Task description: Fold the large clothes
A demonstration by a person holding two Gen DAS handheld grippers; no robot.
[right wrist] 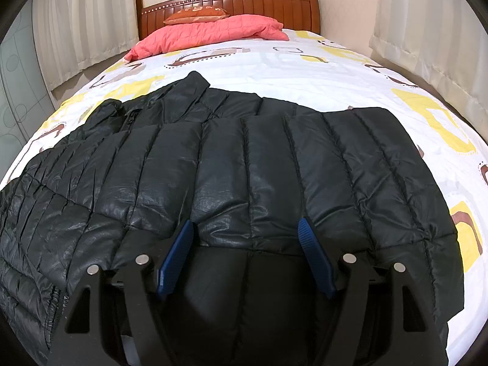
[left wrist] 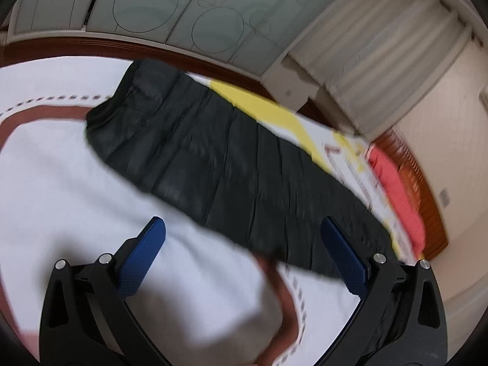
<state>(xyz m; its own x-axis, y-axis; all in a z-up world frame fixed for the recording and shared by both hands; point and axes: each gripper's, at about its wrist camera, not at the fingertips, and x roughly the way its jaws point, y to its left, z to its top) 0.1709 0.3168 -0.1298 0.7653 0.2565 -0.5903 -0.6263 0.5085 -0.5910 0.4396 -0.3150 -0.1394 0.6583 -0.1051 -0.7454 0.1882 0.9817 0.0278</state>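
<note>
Left wrist view, blurred: the left tool (left wrist: 244,238) fills the bottom of the frame, its two blue pads spread wide with nothing between them. Behind it, a black quilted jacket (left wrist: 213,158) runs as a long strip from the upper left of centre down to the lower right, lying on a bed (left wrist: 61,167) with a white cover. A pink quilt (left wrist: 396,189) sits at the right edge.

Right wrist view, sharp: the right tool (right wrist: 245,228) is at the bottom centre, its blue pads held well apart over the jacket's near edge, and they do not pinch the fabric. The jacket (right wrist: 244,152) spreads across the middle and left of the frame on the bed (right wrist: 305,70). The pink quilt (right wrist: 207,33) and an orange pillow (right wrist: 196,15) lie at the top centre, against a wooden headboard (right wrist: 228,3).
</note>
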